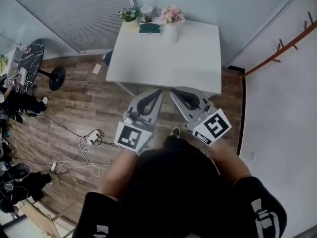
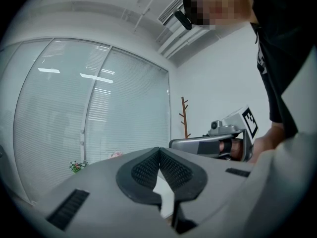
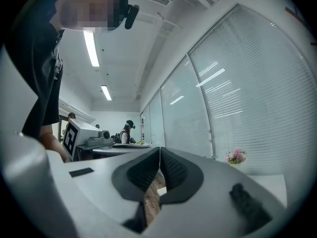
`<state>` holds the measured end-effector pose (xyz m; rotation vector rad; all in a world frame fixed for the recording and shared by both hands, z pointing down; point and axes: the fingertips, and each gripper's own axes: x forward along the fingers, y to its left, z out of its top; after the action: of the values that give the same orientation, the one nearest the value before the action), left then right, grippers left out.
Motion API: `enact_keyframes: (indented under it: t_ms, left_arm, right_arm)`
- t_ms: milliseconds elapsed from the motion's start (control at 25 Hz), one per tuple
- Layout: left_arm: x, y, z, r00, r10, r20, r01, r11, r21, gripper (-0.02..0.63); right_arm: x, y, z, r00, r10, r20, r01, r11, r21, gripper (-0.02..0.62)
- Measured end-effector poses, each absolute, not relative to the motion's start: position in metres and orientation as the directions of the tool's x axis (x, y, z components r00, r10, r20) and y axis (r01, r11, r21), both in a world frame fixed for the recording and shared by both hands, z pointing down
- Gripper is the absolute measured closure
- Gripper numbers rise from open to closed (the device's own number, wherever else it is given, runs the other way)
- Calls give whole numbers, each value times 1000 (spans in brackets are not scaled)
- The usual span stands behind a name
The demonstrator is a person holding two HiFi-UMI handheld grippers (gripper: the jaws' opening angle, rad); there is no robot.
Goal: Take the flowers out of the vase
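Observation:
A bunch of pink flowers [image 1: 171,15] stands in a white vase [image 1: 172,31] at the far edge of the white table [image 1: 168,63]. In the right gripper view the pink flowers [image 3: 236,155] show far off to the right. In the left gripper view the pink flowers [image 2: 117,154] are small and distant. My left gripper [image 1: 157,91] and right gripper [image 1: 174,92] are side by side at the table's near edge, both pointing at it. Left gripper [image 2: 159,150] is shut with nothing in it. Right gripper [image 3: 160,150] is shut and empty too.
A small pot of mixed flowers [image 1: 130,15], a jar [image 1: 146,11] and a green box [image 1: 149,29] sit beside the vase. A wooden coat rack [image 1: 277,53] leans at the right wall. Cables and a power strip [image 1: 91,137] lie on the wood floor; a black round table [image 1: 30,63] stands left.

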<state>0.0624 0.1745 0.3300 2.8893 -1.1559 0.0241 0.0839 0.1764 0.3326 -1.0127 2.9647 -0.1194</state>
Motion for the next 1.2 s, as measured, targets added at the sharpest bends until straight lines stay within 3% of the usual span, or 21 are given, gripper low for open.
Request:
enact_keyframes:
  t_ms: [600,1200]
  left_arm:
    - [76,110,335,708,-705,33,-706,-708,33,594]
    - [34,-22,348,790,-613,15,-613,-788,59,594]
  right_arm:
    - [99,111,343,-800,-599,27,-598,795,-102,575]
    - [66,-14,358,-698,-712,74,-716,692,-89,575]
